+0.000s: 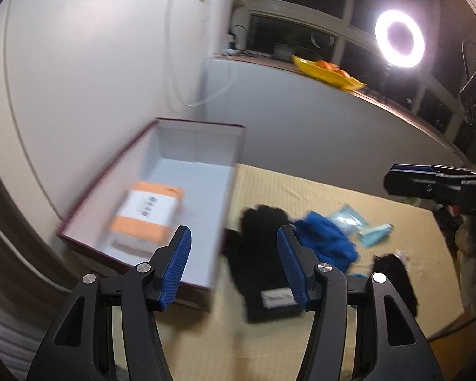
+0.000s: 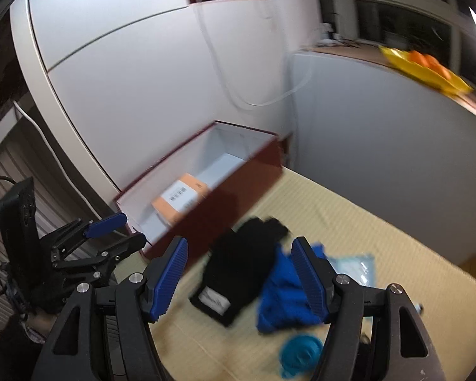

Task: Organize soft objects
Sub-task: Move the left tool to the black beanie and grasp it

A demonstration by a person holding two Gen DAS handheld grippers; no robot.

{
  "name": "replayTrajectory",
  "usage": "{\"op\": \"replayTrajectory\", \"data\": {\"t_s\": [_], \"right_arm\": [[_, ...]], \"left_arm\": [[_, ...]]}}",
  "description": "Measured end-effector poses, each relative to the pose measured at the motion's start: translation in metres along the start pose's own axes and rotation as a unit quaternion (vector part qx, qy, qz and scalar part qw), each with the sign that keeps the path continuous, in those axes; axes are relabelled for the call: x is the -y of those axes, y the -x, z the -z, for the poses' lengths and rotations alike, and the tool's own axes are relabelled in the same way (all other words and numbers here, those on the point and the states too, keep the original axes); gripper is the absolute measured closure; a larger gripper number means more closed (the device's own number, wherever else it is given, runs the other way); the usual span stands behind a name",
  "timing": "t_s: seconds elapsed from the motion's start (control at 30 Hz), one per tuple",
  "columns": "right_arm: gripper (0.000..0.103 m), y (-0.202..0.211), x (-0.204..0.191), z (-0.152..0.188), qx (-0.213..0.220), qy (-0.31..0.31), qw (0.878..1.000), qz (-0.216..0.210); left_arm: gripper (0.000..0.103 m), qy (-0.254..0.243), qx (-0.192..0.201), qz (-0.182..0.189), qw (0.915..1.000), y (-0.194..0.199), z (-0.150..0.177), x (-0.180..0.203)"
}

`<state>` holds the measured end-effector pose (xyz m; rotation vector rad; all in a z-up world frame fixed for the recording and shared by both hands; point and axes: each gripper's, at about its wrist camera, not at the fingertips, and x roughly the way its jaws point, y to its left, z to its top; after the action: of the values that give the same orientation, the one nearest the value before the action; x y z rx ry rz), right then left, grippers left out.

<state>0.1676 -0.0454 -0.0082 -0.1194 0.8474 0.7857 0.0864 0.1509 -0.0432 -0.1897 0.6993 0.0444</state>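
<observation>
I am holding both tools empty: the left tool [image 1: 233, 265] and right tool [image 2: 239, 279] are gaping apart. One orange packet [image 1: 149, 216] is lying in the box [image 2: 247, 174]; the black glove [image 2: 241, 273], blue cloth [image 2: 285, 295] and, blurrily, some packets are waiting on the worktop [image 1: 301, 190], with open room beside the box wall.

L wrist cam looks fwd and down over its open fingers, near the maroon box [image 1: 161, 209]. R wrist cam sits further right, facing the same box [image 2: 206, 190]. Both share black glove [image 1: 263, 254] [image 2: 241, 273], yellow mat.
</observation>
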Motion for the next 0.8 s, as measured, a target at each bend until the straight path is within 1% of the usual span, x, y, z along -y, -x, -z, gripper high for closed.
{"op": "replayTrajectory", "data": {"t_s": [0.07,0.2,0.27,0.4,0.5,0.67,0.8], "right_arm": [[0.038,0.017,0.018,0.015,0.003,-0.016,1.0,0.002],[0.037,0.05,0.058,0.052,0.01,-0.051,0.998,0.035],[0.037,0.06,0.077,0.069,0.006,-0.075,0.996,0.04],[0.037,0.068,0.103,0.105,-0.016,-0.104,0.992,0.065],[0.037,0.065,0.119,0.134,-0.036,-0.128,0.989,0.071],[0.037,0.068,0.137,0.17,-0.042,-0.146,0.985,0.077],[0.037,0.064,0.147,0.188,-0.05,-0.167,0.982,0.065]], "left_arm": [[0.047,-0.004,-0.008,0.019,0.9998,-0.001,0.009,0.013],[0.047,-0.008,-0.029,0.059,0.9978,-0.004,0.027,0.039],[0.047,-0.009,-0.036,0.078,0.9963,-0.004,0.036,0.053],[0.047,-0.014,-0.057,0.112,0.9919,-0.009,0.055,0.083],[0.047,-0.02,-0.081,0.136,0.9873,-0.016,0.07,0.105],[0.047,-0.019,-0.109,0.152,0.9822,-0.028,0.088,0.131],[0.047,-0.026,-0.131,0.16,0.9781,-0.04,0.098,0.148]]}}
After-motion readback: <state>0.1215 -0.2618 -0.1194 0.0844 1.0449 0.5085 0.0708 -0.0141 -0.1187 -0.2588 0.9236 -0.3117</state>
